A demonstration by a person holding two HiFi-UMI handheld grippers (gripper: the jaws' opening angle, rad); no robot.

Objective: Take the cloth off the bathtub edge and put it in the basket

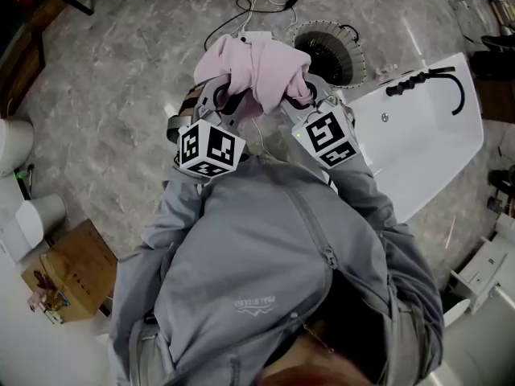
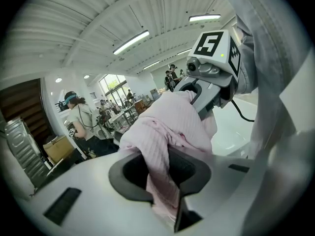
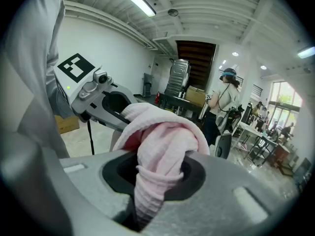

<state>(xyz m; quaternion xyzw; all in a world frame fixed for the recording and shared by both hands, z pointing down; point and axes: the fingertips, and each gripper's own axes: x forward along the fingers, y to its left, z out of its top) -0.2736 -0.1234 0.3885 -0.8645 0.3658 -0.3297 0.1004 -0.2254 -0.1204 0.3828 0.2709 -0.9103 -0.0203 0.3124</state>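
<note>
Both grippers hold a bunched pink cloth (image 1: 253,69) up in front of the person's chest. My left gripper (image 1: 229,96) is shut on its left side, and my right gripper (image 1: 296,96) is shut on its right side. The left gripper view has a fold of the cloth (image 2: 170,127) pinched in the jaws of the left gripper (image 2: 165,176), with the right gripper (image 2: 209,90) just beyond. In the right gripper view, the cloth (image 3: 165,141) is clamped in the right gripper (image 3: 155,183). The round dark wire basket (image 1: 331,48) stands on the floor just past the cloth. The white bathtub (image 1: 430,139) lies to the right.
A black tap (image 1: 426,79) sits on the bathtub's far edge. Cables (image 1: 265,2) lie on the marble floor beyond the basket. A cardboard box (image 1: 72,278) and white rolls (image 1: 24,215) are at the left. A person with a headset (image 3: 224,102) stands in the background.
</note>
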